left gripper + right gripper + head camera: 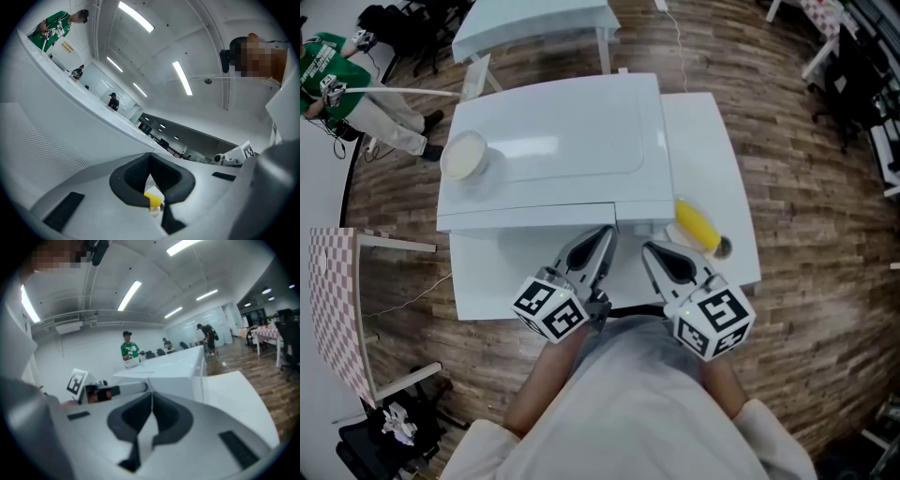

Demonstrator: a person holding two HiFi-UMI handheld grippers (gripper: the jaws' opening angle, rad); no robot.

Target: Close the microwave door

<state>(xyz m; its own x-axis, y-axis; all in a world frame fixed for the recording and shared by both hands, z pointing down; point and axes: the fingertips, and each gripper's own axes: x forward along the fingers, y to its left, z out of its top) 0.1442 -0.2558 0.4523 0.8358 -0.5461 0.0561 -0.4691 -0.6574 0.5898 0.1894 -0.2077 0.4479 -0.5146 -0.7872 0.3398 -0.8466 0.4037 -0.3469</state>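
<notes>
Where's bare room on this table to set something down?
Free: table in front of the microwave, left of the left gripper; table strip right of the microwave, behind the yellow object. Microwave top bare except the bowl at left. Crowded: front-right, around the yellow object and right gripper.

The head camera looks from high up, almost straight down, on the top of the white microwave (553,150) and the table (712,141), with the left gripper (605,234) and the right gripper (650,248) close below it. The left gripper's camera sits right behind its jaws and tips up at the ceiling lights (182,77), with the microwave very near on its left. The right gripper's camera looks flatter, out over the microwave and table, and each gripper camera also sees the other gripper's marker cube (244,152).
</notes>
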